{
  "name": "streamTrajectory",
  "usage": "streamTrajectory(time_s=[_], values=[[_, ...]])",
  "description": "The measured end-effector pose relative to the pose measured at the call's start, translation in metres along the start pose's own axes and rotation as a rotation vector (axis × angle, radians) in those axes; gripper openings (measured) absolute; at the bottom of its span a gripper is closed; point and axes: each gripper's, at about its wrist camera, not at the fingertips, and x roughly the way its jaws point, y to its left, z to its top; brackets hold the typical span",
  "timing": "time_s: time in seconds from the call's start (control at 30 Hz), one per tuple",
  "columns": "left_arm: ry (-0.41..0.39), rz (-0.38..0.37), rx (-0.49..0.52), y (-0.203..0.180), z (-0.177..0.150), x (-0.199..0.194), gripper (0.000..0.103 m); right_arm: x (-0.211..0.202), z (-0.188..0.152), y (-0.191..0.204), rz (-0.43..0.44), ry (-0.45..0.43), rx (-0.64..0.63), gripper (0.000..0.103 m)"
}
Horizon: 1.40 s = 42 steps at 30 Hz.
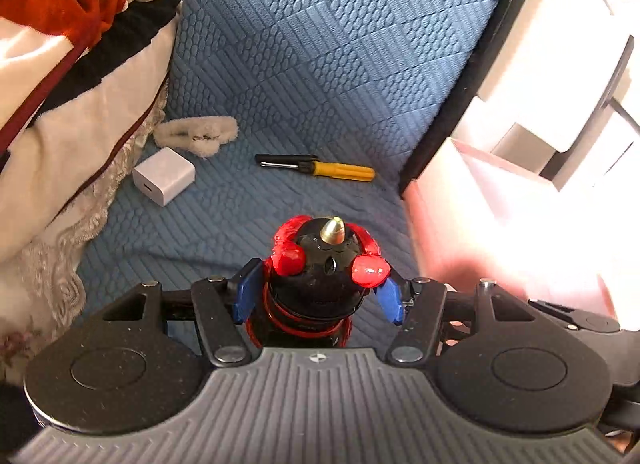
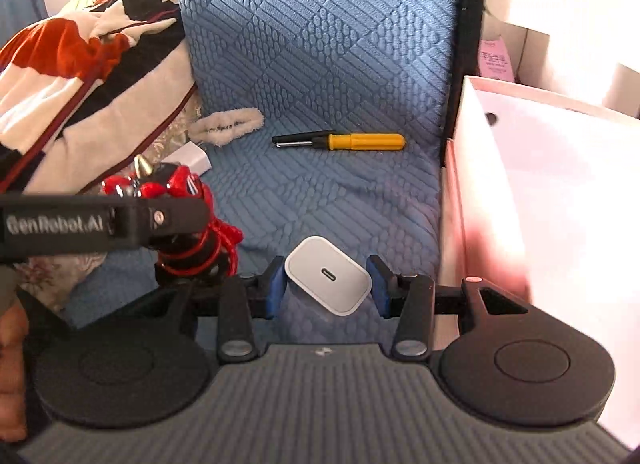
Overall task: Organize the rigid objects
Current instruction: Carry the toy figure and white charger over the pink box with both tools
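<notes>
Nearest, the left claw (image 1: pixel 318 296) pinches a black-and-red plastic toy with a brass cone tip (image 1: pixel 326 264), lifted off the blue quilted sofa cover (image 1: pixel 304 64). The right claw (image 2: pixel 328 284) brackets a white square USB charger block (image 2: pixel 328 274); its blue pads sit just beside the block, and whether they press it I cannot tell. Farther off, a yellow-handled screwdriver with a black shaft (image 2: pixel 340 141) lies untouched on the cover, with a fluffy cream hair clip (image 2: pixel 228 126) beyond. The pale pink open box (image 2: pixel 520 168) on the right looks like the destination; nothing is visibly inside, so most sorting seems left.
</notes>
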Motion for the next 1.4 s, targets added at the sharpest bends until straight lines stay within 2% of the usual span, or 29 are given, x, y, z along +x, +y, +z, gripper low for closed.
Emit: streamTrajectory(time_s=[0.17,0.47,0.73,1.03,1.23,1.4], values=[[-0.01,-0.005,0.016,-0.018,0.005,-0.017,0.066,-0.031,0.009,-0.008,-0.017,-0.022,0.016,0.047],[-0.021,-0.07,-0.015,-0.049,0.03,-0.046,0.065,-0.084,0.043,-0.038,-0.038,-0.095,0.043,0.047],[-0.06,-0.073,0.014,-0.092,0.06,-0.065,0.065,-0.117,0.068,-0.068,-0.041,-0.142,0.065,0.047],[-0.102,-0.114,0.051,-0.154,0.088,-0.066,0.065,-0.148,0.09,-0.102,-0.041,-0.2,0.053,0.047],[-0.118,-0.151,0.088,-0.195,0.091,-0.058,0.065,-0.156,0.096,-0.134,-0.059,-0.217,0.07,0.047],[-0.105,-0.166,0.113,-0.22,0.081,-0.038,0.065,-0.146,0.088,-0.162,-0.082,-0.19,0.089,0.047]])
